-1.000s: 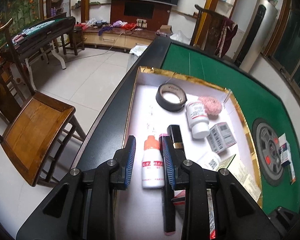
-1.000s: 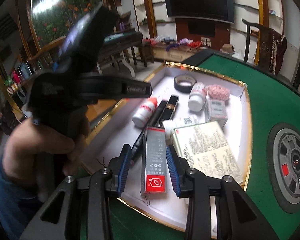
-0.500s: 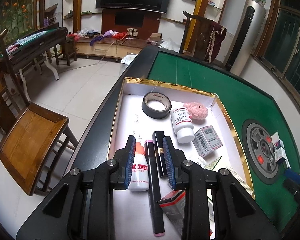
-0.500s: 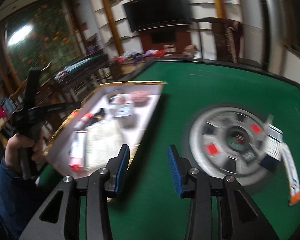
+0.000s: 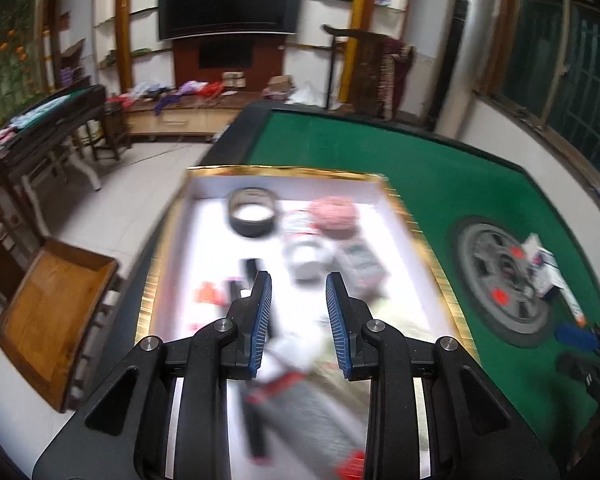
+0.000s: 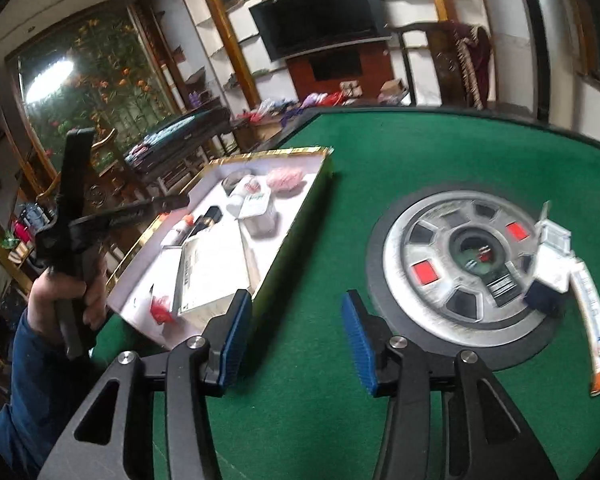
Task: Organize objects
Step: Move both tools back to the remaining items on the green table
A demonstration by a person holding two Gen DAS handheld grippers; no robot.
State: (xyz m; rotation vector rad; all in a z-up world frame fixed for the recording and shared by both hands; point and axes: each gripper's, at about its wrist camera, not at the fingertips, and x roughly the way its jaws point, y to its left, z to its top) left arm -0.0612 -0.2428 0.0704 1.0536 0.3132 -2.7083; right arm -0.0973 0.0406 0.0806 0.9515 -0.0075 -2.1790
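1. Fetch step in hand: right gripper (image 6: 298,334) has just been opening, nothing between its jaws, above green felt.
2. Left gripper (image 5: 298,322): narrow gap, empty, over the tray (image 5: 416,236).
3. Next: small boxes (image 6: 556,256) beside the hub are to be reached and grasped.

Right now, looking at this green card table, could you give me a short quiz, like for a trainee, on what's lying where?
1. True or false: the black roll of tape lies inside the gold-edged white tray.
2. Which sits on the round grey hub in the green felt: A) pink fluffy ball, B) small white box, C) tape?
3. Fill in: the right gripper holds ____ between its blue pads.

Key: 1 true. 2 B; the ball is in the tray. 3 nothing; its jaws have just been opening over bare felt.
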